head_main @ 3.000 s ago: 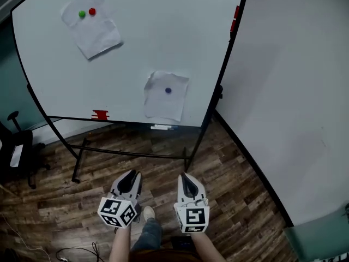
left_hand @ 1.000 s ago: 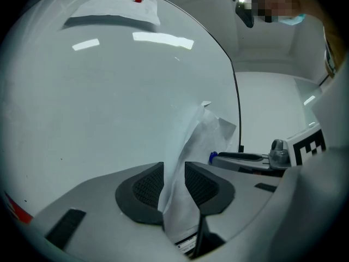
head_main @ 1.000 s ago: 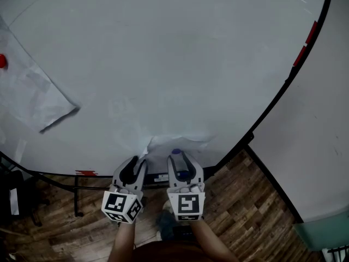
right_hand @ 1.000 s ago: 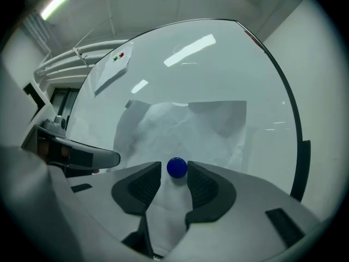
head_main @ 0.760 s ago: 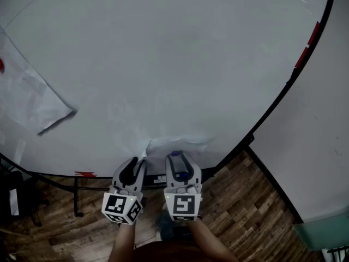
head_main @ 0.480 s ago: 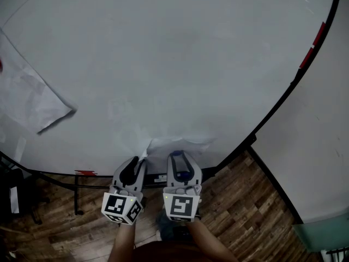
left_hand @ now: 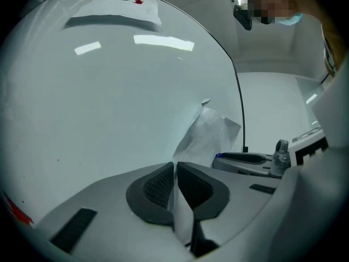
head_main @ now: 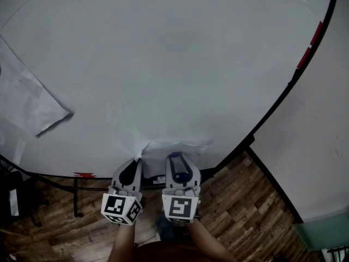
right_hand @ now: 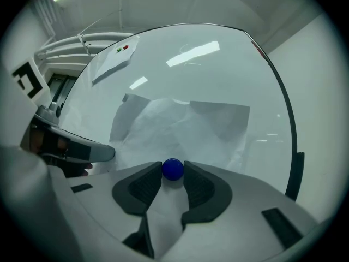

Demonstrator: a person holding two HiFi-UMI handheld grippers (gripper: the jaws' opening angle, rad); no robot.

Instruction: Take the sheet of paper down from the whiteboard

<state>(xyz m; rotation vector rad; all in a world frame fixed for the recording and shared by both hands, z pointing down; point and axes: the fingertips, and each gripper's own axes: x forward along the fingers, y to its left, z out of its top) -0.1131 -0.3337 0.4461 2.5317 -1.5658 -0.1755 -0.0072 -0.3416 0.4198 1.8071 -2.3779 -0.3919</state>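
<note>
A crumpled white sheet of paper (head_main: 175,144) hangs low on the whiteboard (head_main: 163,64), pinned by a blue magnet (head_main: 174,155). My left gripper (head_main: 132,164) is shut on the sheet's left edge (left_hand: 210,132); its jaws have just been closing and the paper runs between the pads (left_hand: 163,184). My right gripper (head_main: 175,158) points level at the board. The blue magnet (right_hand: 173,169) sits between its fingertips and touches both. Those jaws have just been opening a little. Behind the magnet the sheet (right_hand: 180,127) lies against the board.
A second sheet (head_main: 27,105) hangs at the board's left, with a green and a red magnet (right_hand: 122,48) on it. The board's black frame (head_main: 289,86) curves down the right, and beyond it is a white wall (head_main: 322,146). Wooden floor (head_main: 240,201) lies below.
My left gripper's jaws have closed onto the sheet's left edge. The right gripper stays around the blue magnet. Neither hand has shifted along the board.
</note>
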